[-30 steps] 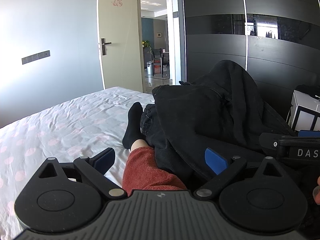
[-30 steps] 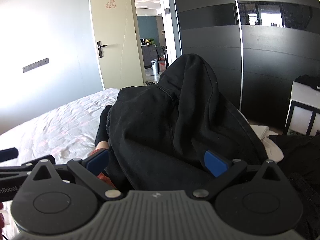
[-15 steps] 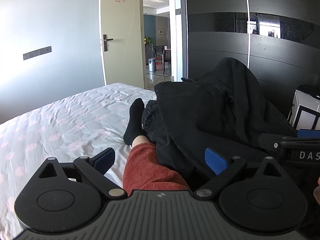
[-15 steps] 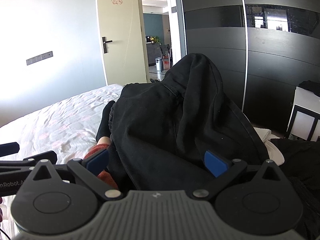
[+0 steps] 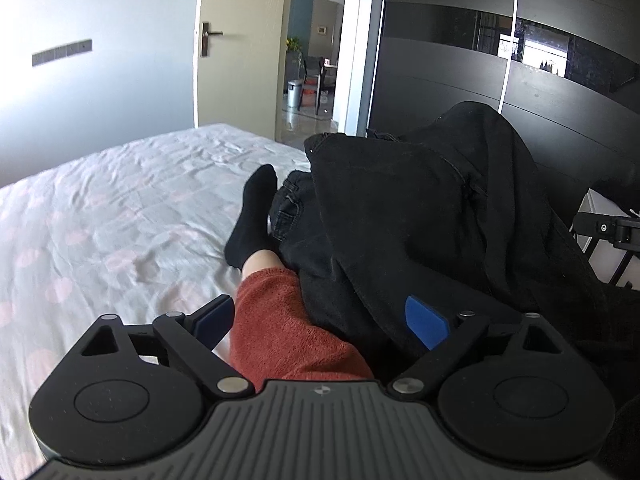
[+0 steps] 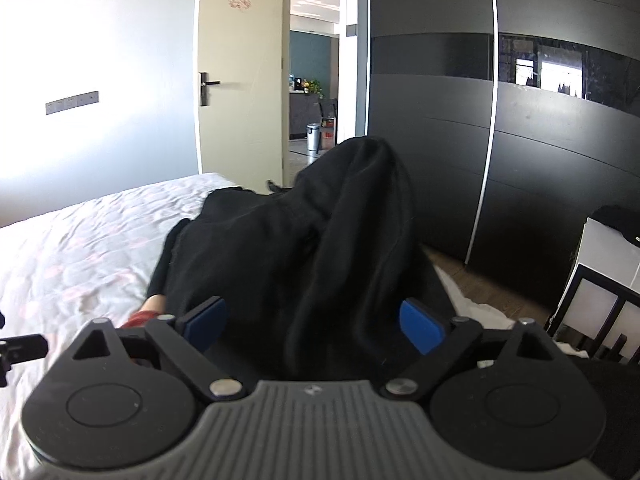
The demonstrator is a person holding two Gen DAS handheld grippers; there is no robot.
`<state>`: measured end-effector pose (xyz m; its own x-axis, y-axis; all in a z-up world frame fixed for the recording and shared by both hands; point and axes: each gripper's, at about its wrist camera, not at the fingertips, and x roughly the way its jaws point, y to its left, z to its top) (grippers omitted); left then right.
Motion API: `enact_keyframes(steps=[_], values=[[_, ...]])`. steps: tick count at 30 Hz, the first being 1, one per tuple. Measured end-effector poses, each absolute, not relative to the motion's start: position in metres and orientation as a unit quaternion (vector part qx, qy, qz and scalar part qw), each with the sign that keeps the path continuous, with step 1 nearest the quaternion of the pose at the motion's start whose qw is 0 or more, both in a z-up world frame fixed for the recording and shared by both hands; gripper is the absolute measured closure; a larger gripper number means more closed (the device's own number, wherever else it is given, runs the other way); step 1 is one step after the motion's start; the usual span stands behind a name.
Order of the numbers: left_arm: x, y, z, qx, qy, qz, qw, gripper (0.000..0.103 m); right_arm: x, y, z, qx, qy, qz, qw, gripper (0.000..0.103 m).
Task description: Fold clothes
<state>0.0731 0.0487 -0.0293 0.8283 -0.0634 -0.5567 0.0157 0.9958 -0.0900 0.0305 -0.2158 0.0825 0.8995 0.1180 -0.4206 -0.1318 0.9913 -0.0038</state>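
Observation:
A heap of black clothes [image 5: 420,208] lies over the person's lap on the bed; it fills the middle of the right wrist view [image 6: 320,248]. A black denim garment [image 5: 292,204] shows at its left edge. My left gripper [image 5: 320,322] is open and empty, above a leg in a red fleece trouser [image 5: 280,332] and a black sock [image 5: 252,216]. My right gripper [image 6: 314,322] is open and empty, just in front of the black heap. Part of the right gripper shows at the right edge of the left wrist view [image 5: 608,228].
The bed [image 5: 100,220] with a white, pink-spotted sheet spreads to the left. A dark wardrobe [image 6: 520,140] stands behind the clothes. An open door [image 6: 240,80] leads to a hallway. A white box [image 6: 600,280] and more dark cloth lie at the right.
Both grippers have shifted and tilted a little, so the room sits differently in view. The right view now sees more floor at the right. Both stay open and the clothes have not moved.

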Motion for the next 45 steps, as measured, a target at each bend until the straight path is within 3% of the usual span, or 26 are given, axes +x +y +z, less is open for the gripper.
enact_keyframes(steps=[2, 11, 22, 23, 24, 25, 26, 28, 29, 30, 31, 34, 40, 45], values=[[0.094, 0.055, -0.033, -0.053, 0.3, -0.025, 0.952, 0.005, 0.052, -0.224, 0.083, -0.013, 0.225, 0.061, 0.972, 0.016], [0.213, 0.077, -0.039, -0.11, 0.314, -0.027, 0.943, 0.005, 0.169, -0.246, 0.099, -0.019, 0.239, 0.053, 0.969, 0.014], [0.327, 0.084, -0.1, -0.177, 0.367, -0.063, 0.911, 0.008, 0.284, -0.284, 0.09, 0.028, 0.251, 0.02, 0.967, 0.012], [0.329, 0.084, -0.104, -0.187, 0.367, -0.069, 0.909, 0.014, 0.292, -0.288, 0.087, 0.039, 0.257, 0.026, 0.965, 0.017], [0.332, 0.084, -0.107, -0.198, 0.366, -0.076, 0.906, 0.027, 0.296, -0.29, 0.084, 0.055, 0.261, 0.038, 0.963, 0.022], [0.334, 0.084, -0.109, -0.207, 0.365, -0.085, 0.904, 0.034, 0.299, -0.292, 0.08, 0.068, 0.265, 0.053, 0.96, 0.036], [0.335, 0.084, -0.11, -0.214, 0.363, -0.093, 0.902, 0.049, 0.3, -0.292, 0.078, 0.076, 0.267, 0.065, 0.959, 0.048], [0.334, 0.08, -0.106, -0.216, 0.356, -0.104, 0.903, 0.065, 0.298, -0.287, 0.078, 0.065, 0.261, 0.065, 0.961, 0.058], [0.334, 0.076, -0.104, -0.209, 0.355, -0.102, 0.906, 0.073, 0.295, -0.283, 0.079, 0.053, 0.255, 0.063, 0.963, 0.077], [0.334, 0.073, -0.103, -0.202, 0.353, -0.099, 0.908, 0.085, 0.291, -0.277, 0.082, 0.038, 0.247, 0.063, 0.966, 0.086], [0.333, 0.071, -0.101, -0.196, 0.352, -0.093, 0.911, 0.09, 0.287, -0.272, 0.084, 0.024, 0.239, 0.063, 0.969, 0.09], [0.325, 0.073, -0.09, -0.199, 0.343, -0.085, 0.914, 0.097, 0.274, -0.261, 0.094, 0.011, 0.217, 0.076, 0.973, 0.093], [0.297, 0.09, -0.05, -0.195, 0.298, -0.073, 0.932, 0.102, 0.243, -0.239, 0.134, 0.008, 0.173, 0.131, 0.976, 0.093], [0.237, 0.113, 0.005, -0.196, 0.202, -0.056, 0.958, 0.103, 0.216, -0.187, 0.18, -0.025, 0.126, 0.191, 0.973, 0.094]])
